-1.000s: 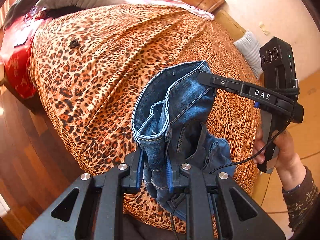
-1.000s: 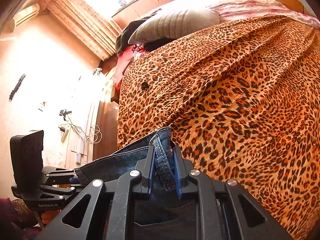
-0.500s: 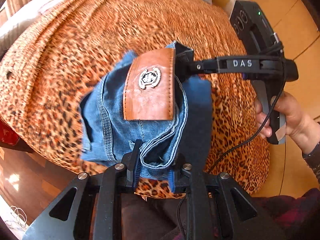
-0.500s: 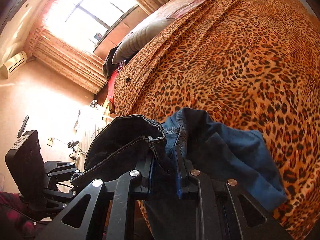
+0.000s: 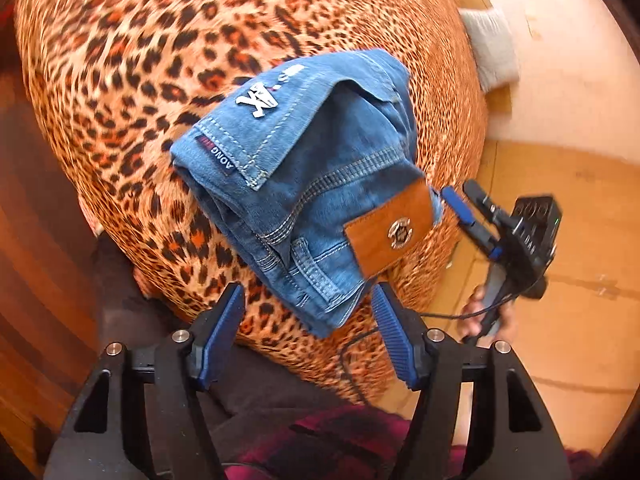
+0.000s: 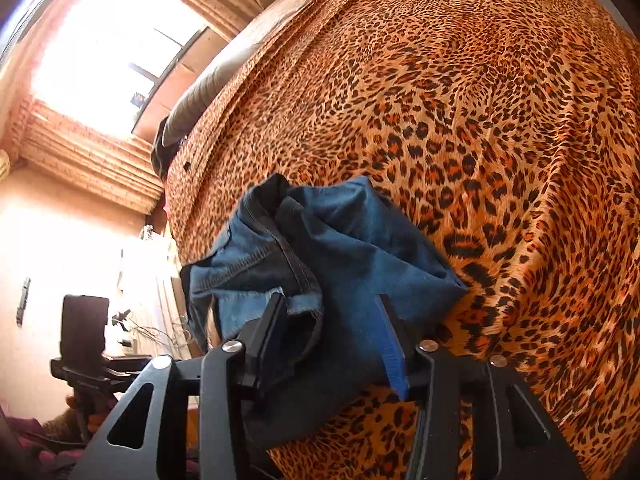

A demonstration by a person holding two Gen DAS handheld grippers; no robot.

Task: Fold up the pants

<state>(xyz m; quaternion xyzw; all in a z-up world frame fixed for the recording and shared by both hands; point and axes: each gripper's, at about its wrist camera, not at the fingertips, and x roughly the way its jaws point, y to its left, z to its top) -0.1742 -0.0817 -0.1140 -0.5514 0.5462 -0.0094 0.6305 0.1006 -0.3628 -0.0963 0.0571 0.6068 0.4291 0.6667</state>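
Jeans (image 5: 320, 184) lie folded in a compact bundle on the leopard-print bedspread (image 5: 140, 60), close to the bed's near edge and corner, brown leather patch (image 5: 390, 229) facing up.

Left gripper (image 5: 308, 332): jaws spread wide, holding nothing. Bundle's near corner sits just ahead of and between the blue pads (image 5: 222, 330), no clear contact.

Right gripper (image 6: 332, 344): jaws also wide apart. Denim runs between the fingers and drapes against the left-hand pad (image 6: 274, 332); it's touching cloth, not clamping it. In the left wrist view the same tool (image 5: 516, 232) sits just off the bundle's right side, past the bed edge, over the wood floor (image 5: 580, 320).

Room: large open stretch of bedspread ahead of both tools. Behind them the cover drops off at the bed edge right away; little margin there.

Around: grey pillow (image 6: 200, 96) at the far end of the bed, bright window (image 6: 120, 52) beyond it, grey cushion (image 5: 490, 48) against the wall ahead-right of the left tool. The person's dark and red plaid clothing (image 5: 340, 440) sits directly below the left gripper.
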